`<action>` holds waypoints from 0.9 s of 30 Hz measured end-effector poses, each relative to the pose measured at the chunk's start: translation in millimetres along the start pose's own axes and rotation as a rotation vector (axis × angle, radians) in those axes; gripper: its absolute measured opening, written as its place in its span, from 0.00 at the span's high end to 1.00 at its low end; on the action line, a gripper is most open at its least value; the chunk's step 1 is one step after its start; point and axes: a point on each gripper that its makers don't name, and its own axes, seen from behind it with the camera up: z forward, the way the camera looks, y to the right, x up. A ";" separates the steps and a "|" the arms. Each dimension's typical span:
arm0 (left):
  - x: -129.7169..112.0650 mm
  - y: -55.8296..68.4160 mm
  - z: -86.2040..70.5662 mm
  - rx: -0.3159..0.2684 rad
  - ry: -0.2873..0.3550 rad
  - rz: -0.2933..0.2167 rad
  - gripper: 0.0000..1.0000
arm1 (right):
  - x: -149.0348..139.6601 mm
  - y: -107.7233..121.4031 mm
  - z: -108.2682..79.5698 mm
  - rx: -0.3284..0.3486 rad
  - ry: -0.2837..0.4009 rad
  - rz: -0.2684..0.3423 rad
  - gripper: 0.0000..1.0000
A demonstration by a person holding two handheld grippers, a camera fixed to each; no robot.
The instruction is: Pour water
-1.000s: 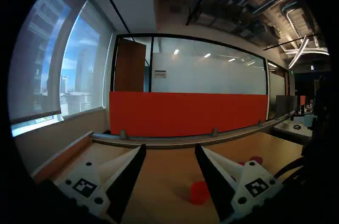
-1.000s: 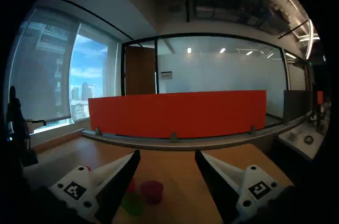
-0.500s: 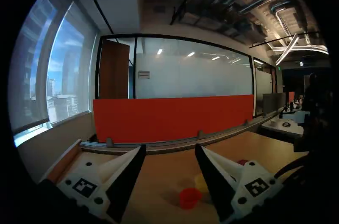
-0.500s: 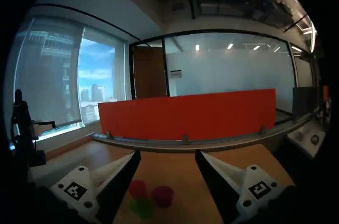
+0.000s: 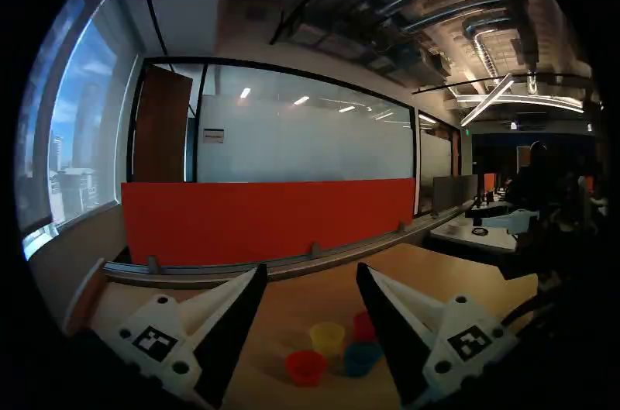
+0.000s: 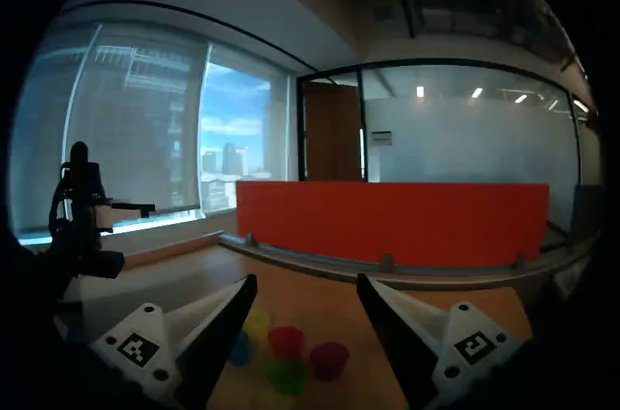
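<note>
Several small plastic cups stand grouped on the wooden table. In the left gripper view I see a yellow cup [image 5: 327,336], a red cup [image 5: 305,367], a blue cup [image 5: 360,358] and another red cup [image 5: 363,325] between my fingers' lines. My left gripper [image 5: 311,286] is open and holds nothing, above and short of them. In the right gripper view a red cup [image 6: 286,340], a magenta cup [image 6: 329,359], a green cup [image 6: 287,375], a yellow cup [image 6: 256,322] and a blue cup [image 6: 239,348] show. My right gripper [image 6: 306,290] is open and empty.
An orange divider panel [image 5: 263,216] on a grey rail runs along the table's far edge. Windows line the left side. A dark stand with a device [image 6: 77,216] rises at the left in the right gripper view. Another desk [image 5: 480,228] lies far right.
Both grippers have swung and tipped, the left view panning right and the right view panning left. More cups have come into sight between the fingers of each. Both stay open.
</note>
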 end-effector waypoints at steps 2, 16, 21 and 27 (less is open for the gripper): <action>1.7 6.0 1.4 -0.030 0.000 -0.014 0.15 | 2.4 -11.8 0.2 0.041 -0.002 -0.017 0.01; -5.9 19.6 5.4 -0.131 -0.033 -0.029 0.15 | 9.2 -36.0 -1.3 0.144 -0.024 0.025 0.01; -13.0 24.6 7.3 -0.166 -0.056 -0.023 0.16 | 3.2 -38.7 -1.8 0.150 -0.054 0.005 0.01; -29.0 31.5 7.8 -0.211 -0.102 -0.007 0.15 | -12.9 -42.2 -3.2 0.163 -0.108 -0.014 0.01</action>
